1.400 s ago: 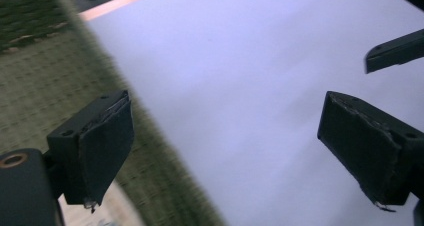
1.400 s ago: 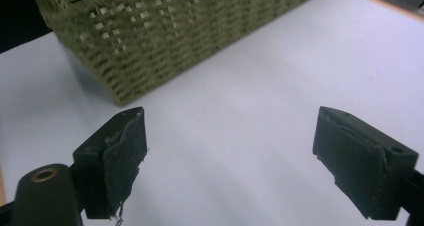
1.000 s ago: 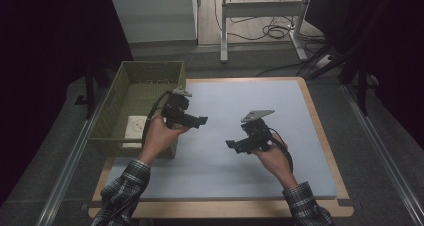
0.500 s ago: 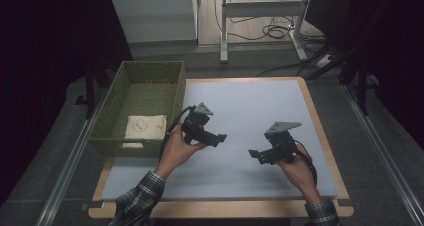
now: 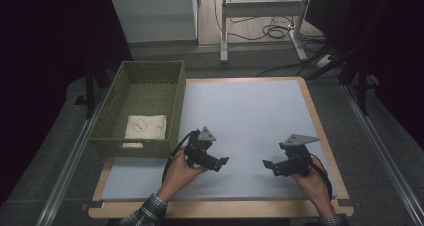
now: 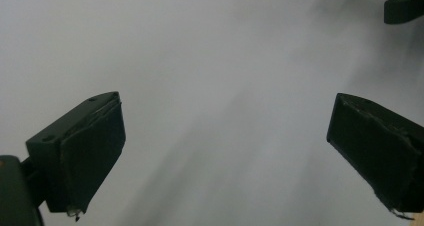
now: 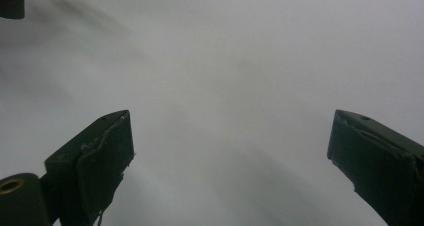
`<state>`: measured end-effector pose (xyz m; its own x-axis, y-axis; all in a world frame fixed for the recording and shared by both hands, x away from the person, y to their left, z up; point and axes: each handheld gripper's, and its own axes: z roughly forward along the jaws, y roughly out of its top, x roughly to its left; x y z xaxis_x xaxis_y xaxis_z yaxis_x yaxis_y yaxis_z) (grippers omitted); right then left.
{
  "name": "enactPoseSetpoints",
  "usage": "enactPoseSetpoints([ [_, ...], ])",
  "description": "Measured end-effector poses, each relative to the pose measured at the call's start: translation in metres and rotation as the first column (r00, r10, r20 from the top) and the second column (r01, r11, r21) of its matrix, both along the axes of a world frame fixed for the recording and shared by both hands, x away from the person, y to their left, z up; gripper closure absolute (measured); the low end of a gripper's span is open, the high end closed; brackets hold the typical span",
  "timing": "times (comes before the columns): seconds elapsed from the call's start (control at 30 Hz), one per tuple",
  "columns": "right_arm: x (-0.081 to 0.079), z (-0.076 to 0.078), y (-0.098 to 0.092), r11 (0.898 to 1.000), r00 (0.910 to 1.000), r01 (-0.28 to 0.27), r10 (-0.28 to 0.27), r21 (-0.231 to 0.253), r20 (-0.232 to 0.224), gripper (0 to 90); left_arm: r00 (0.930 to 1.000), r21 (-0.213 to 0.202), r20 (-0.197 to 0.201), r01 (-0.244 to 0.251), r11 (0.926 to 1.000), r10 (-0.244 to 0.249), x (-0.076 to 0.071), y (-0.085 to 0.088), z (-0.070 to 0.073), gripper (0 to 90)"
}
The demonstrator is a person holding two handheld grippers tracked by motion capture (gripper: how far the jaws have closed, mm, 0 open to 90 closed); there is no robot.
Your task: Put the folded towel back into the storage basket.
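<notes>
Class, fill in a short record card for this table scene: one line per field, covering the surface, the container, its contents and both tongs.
Surface: pale mat on a wooden table
Container: green woven basket, at the mat's left edge
Contents: folded cream cloth in the basket's near end
Left tongs: open, nothing held, over the mat
Right tongs: open, nothing held, over the mat

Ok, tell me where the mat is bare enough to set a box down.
The far half of the mat, between the basket and the right edge, is bare. So is the strip between the left gripper and right gripper. Inside the basket, the cloth fills the near end; its far end is free.
</notes>
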<state>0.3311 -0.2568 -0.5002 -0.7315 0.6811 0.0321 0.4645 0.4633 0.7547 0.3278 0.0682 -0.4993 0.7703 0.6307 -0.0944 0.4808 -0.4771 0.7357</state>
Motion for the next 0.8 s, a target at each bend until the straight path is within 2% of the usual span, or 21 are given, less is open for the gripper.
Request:
enactPoseSetpoints([
  [0.17,-0.006,-0.011,-0.004,1.000,1.0000,-0.002,0.002,-0.025,0.004,3.2,0.9997,-0.002,-0.010,-0.023,0.9997,0.023,-0.010,0.006,-0.013,1.3],
  [0.23,-0.007,-0.015,-0.005,1.000,1.0000,-0.001,0.001,-0.030,-0.001,2.7,0.9996,0.012,-0.007,-0.029,0.9995,0.029,-0.015,0.009,-0.018,1.0],
  [0.37,-0.010,-0.023,-0.007,0.999,0.9999,-0.001,0.000,-0.045,-0.011,2.4,0.9992,0.079,0.008,-0.039,0.9961,0.039,-0.023,0.013,-0.032,0.9],
  [0.5,-0.010,-0.030,-0.006,0.998,0.9997,0.003,-0.004,-0.069,-0.022,2.3,0.9987,0.119,0.012,-0.051,0.9915,0.050,-0.030,0.018,-0.044,0.7],
  [0.57,-0.011,-0.032,-0.004,0.995,1.0000,0.002,-0.002,-0.095,-0.010,2.1,0.9983,0.082,0.001,-0.058,0.9950,0.058,-0.031,0.022,-0.048,0.5],
  [0.6,-0.012,-0.032,-0.002,0.994,1.0000,0.001,-0.001,-0.108,-0.003,1.9,0.9977,0.078,0.004,-0.068,0.9946,0.068,-0.031,0.023,-0.047,0.6],
  [0.8,-0.012,-0.033,-0.002,0.994,1.0000,0.003,-0.003,-0.114,0.002,1.8,0.9973,0.084,0.006,-0.073,0.9938,0.073,-0.031,0.023,-0.048,0.4],
])
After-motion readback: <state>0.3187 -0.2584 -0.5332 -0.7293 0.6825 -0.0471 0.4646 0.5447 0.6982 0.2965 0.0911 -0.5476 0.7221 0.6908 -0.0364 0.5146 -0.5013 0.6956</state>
